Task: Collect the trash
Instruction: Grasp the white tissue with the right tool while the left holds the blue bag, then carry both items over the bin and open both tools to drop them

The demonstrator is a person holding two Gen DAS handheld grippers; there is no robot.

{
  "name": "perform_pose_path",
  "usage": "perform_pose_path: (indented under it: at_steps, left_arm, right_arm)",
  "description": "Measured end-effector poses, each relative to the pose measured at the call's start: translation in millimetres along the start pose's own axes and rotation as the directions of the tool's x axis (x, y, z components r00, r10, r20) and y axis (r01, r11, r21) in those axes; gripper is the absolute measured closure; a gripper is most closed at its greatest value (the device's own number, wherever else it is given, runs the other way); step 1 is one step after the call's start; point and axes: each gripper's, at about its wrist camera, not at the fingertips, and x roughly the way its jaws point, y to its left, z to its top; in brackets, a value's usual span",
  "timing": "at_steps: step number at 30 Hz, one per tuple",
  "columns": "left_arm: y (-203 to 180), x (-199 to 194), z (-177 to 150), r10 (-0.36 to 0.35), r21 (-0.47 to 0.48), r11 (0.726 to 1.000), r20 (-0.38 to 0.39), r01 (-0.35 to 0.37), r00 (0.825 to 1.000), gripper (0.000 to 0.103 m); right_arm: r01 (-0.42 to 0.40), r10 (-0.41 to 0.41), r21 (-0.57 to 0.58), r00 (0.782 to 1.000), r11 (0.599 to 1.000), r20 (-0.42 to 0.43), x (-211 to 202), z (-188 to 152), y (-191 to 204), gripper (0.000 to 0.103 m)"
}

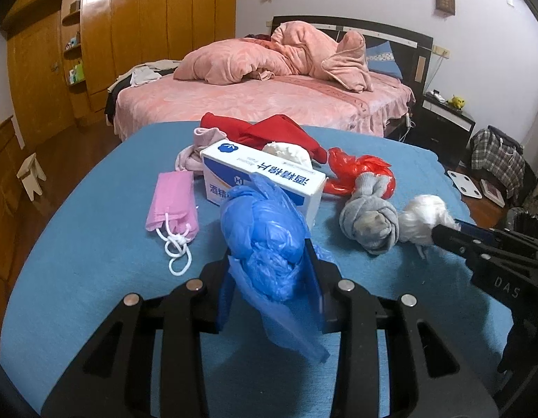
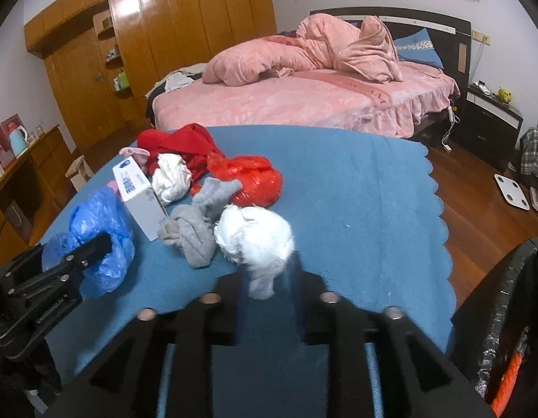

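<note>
Left tongs (image 1: 269,264): closed on the crumpled blue plastic bag (image 1: 265,237), which sits just in front of the white box (image 1: 265,181). Right tongs (image 2: 269,275): pinching the lower tail of the white wad (image 2: 255,237), right of the box and beyond the knotted grey sock (image 1: 368,223), which touches the wad. Pink face mask (image 1: 173,202) lies flat left of the box. Red plastic bag (image 2: 251,181) lies behind the sock, right of the box; red cloth (image 1: 265,132) is behind the box. All rest on the blue-covered bench (image 2: 356,191). Black-lined bin (image 2: 505,306) stands off the bench's right edge.
</note>
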Motion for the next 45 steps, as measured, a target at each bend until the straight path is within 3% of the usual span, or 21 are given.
perform_pose_path:
  at_steps: [2, 4, 12, 15, 17, 22, 34, 45]
  left_arm:
    - [2, 2, 0, -0.002, -0.010, 1.000, -0.010, 0.002, 1.000, 0.068]
    - [5, 4, -1, -0.003, -0.024, 1.000, -0.019, 0.003, 1.000, 0.068]
    - [8, 9, 0, -0.001, -0.042, 0.999, -0.043, -0.001, 0.999, 0.068]
    - [6, 9, -1, 0.001, -0.030, 1.000, -0.046, -0.002, 0.999, 0.068]
    - [5, 9, -1, 0.003, -0.023, 1.000, -0.044, -0.004, 0.999, 0.068]
    - [6, 9, -1, 0.001, -0.027, 1.000, -0.048, -0.003, 0.999, 0.068]
    - [-3, -13, 2, -0.015, -0.022, 1.000, 0.017, 0.016, 1.000, 0.069]
    - [-63, -62, 25, -0.132, 0.049, 0.991, 0.122, 0.127, 0.984, 0.069]
  right_arm:
    - [0.004, -0.004, -0.003, 1.000, 1.000, 0.004, 2, 2, 2, 0.046]
    - [0.015, -0.015, -0.022, 1.000, 1.000, -0.001, 9, 6, 5, 0.040]
    - [0.053, -0.052, 0.009, 0.998, 0.999, -0.044, 33, 14, -5, 0.037]
    - [0.040, -0.039, 0.009, 0.998, 0.999, -0.046, 37, 18, -6, 0.043]
    - [0.035, -0.034, 0.005, 0.998, 0.999, -0.052, 40, 21, -6, 0.060]
    - [0.022, -0.021, 0.009, 0.999, 1.000, -0.038, 36, 21, -10, 0.072]
    - [-0.015, 0.013, 0.042, 0.999, 0.999, 0.044, -19, 12, -15, 0.073]
    - [0.008, -0.020, 0.084, 0.990, 0.996, 0.142, -95, 5, -45, 0.073]
